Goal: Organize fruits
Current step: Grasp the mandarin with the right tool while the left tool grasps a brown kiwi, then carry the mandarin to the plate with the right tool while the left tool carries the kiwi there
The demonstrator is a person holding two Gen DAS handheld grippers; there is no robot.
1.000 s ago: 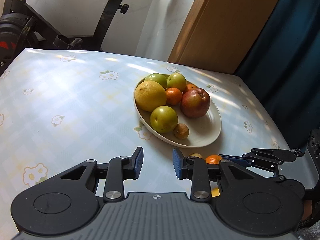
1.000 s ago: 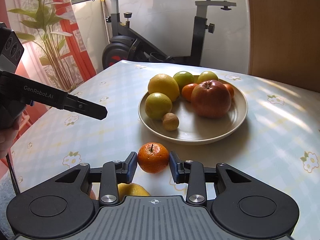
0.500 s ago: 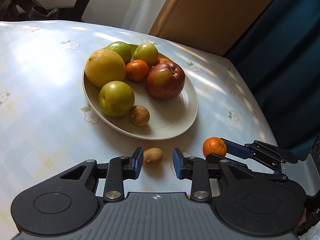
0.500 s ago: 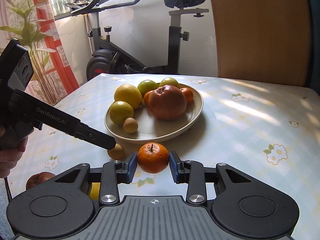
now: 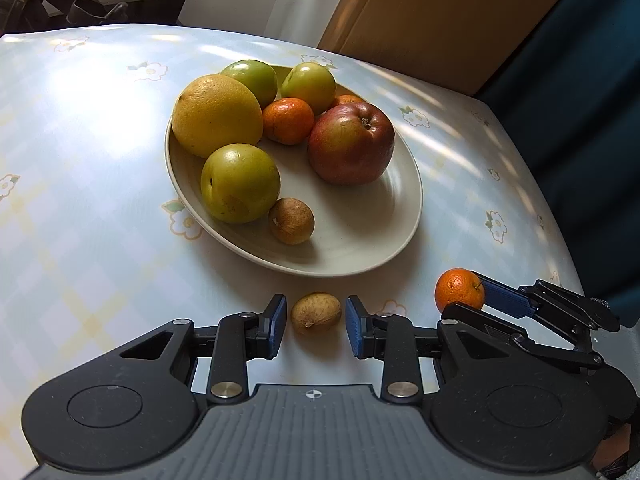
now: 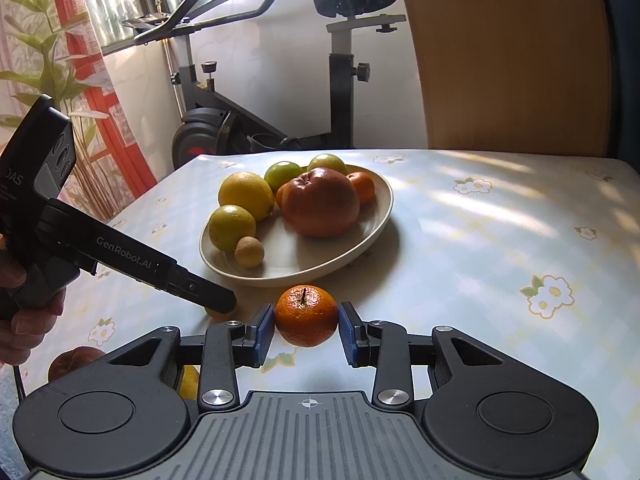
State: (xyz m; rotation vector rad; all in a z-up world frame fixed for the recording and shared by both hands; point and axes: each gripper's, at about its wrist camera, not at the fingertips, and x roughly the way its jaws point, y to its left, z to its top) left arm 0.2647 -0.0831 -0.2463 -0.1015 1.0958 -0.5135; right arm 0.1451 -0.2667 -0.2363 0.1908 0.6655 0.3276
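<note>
Left hand-held gripper [image 5: 316,330] straddles a small brown fruit [image 5: 315,313] lying crosswise on the worktop [image 5: 80,200], pads apart, not yet touching; the bowl [image 5: 384,256] sits just beyond.

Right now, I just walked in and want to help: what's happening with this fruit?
A person holds a gripper in each hand. The right gripper grips a tangerine beside the plate of fruit. The left gripper straddles a small brown fruit on the table, pads not yet touching it.
</note>
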